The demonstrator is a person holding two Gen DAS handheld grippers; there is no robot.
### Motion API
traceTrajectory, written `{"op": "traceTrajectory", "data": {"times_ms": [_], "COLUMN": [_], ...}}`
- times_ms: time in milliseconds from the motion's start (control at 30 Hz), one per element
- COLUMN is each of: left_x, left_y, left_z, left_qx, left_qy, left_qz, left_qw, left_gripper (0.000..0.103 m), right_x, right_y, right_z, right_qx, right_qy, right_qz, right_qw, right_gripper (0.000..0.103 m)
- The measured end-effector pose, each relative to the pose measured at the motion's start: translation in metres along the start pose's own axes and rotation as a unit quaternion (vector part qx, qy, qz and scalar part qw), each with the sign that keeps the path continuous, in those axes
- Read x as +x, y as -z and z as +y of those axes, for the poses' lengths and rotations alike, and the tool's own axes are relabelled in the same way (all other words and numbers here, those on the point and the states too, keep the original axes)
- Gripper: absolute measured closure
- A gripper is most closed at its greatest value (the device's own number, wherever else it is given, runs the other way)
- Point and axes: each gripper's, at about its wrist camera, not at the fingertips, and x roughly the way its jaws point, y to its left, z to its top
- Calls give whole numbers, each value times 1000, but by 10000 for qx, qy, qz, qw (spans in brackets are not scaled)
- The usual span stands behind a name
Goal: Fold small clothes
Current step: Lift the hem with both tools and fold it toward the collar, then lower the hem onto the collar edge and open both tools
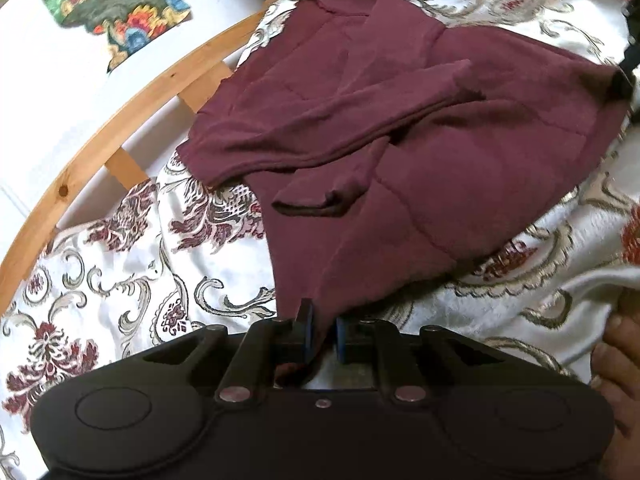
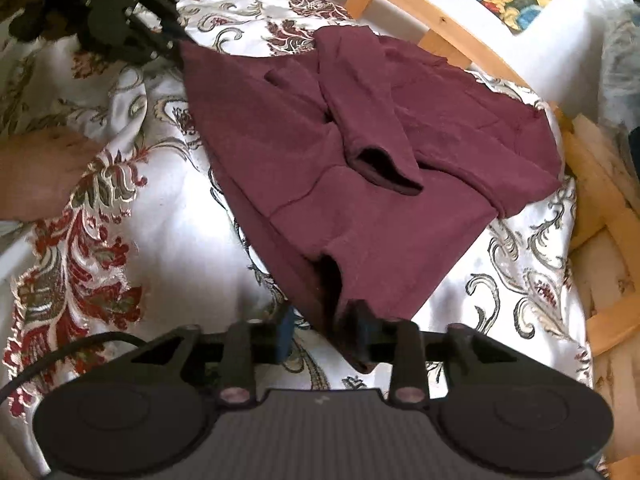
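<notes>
A small maroon long-sleeved top (image 1: 420, 140) lies on a white floral bedspread (image 1: 120, 280), both sleeves folded across its body. My left gripper (image 1: 322, 332) is shut on one bottom corner of the top. My right gripper (image 2: 324, 332) pinches the other bottom corner (image 2: 352, 320); its jaws stand a little apart with cloth between them. The top (image 2: 340, 140) stretches between the two grippers. The left gripper also shows at the upper left of the right wrist view (image 2: 176, 40), and the right gripper at the right edge of the left wrist view (image 1: 622, 80).
A curved wooden bed frame (image 1: 120, 120) with slats runs behind the bedspread. Beyond it is a white surface with a colourful patterned cloth (image 1: 116, 12). The person's bare skin shows in the left wrist view (image 1: 616, 360) and in the right wrist view (image 2: 36, 172).
</notes>
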Motion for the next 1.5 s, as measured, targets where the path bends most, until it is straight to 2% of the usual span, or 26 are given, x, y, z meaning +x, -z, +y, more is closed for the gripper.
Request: {"op": "traceTrajectory", "data": {"times_ms": [67, 200, 333, 433, 567, 733, 1033, 1200, 1333, 1500], "left_x": [0, -2, -7, -19, -43, -83, -169, -201, -206, -190], "left_y": [-3, -10, -13, -11, -7, -1, 36, 53, 40, -2], "left_z": [5, 17, 21, 17, 19, 28, 39, 42, 52, 76], "left_qx": [-130, -386, -561, -446, -513, -821, -1197, -1317, -1395, -1630], "left_qy": [-4, -63, -68, -111, 20, 79, 469, 720, 631, 371], "left_qz": [-13, -91, -153, -347, -517, -738, -710, -633, -756, -879], "left_qw": [9999, 9992, 9983, 9983, 9973, 9939, 9892, 9866, 9853, 9820], "left_gripper": [92, 93, 93, 94, 94, 95, 95, 95, 95, 95], "right_x": [4, 9, 9, 4, -22, -72, -167, -195, -196, -179], "right_y": [0, 0, -1, -5, -8, -15, -9, -3, -11, -30], "right_z": [1, 3, 7, 6, 11, 25, 61, 83, 73, 42], "right_qx": [-21, 6, -131, -34, -186, -158, 806, 1114, 1272, 1431], "right_qy": [140, 287, 298, 426, 965, 1285, 1368, 1476, 1668, 2069], "right_qz": [61, 51, -63, -68, -59, -244, -586, -657, -869, -1225], "right_qw": [9999, 9996, 9994, 9991, 9951, 9913, 9856, 9805, 9739, 9601], "right_gripper": [52, 53, 80, 90, 90, 92, 92, 92, 92, 92]}}
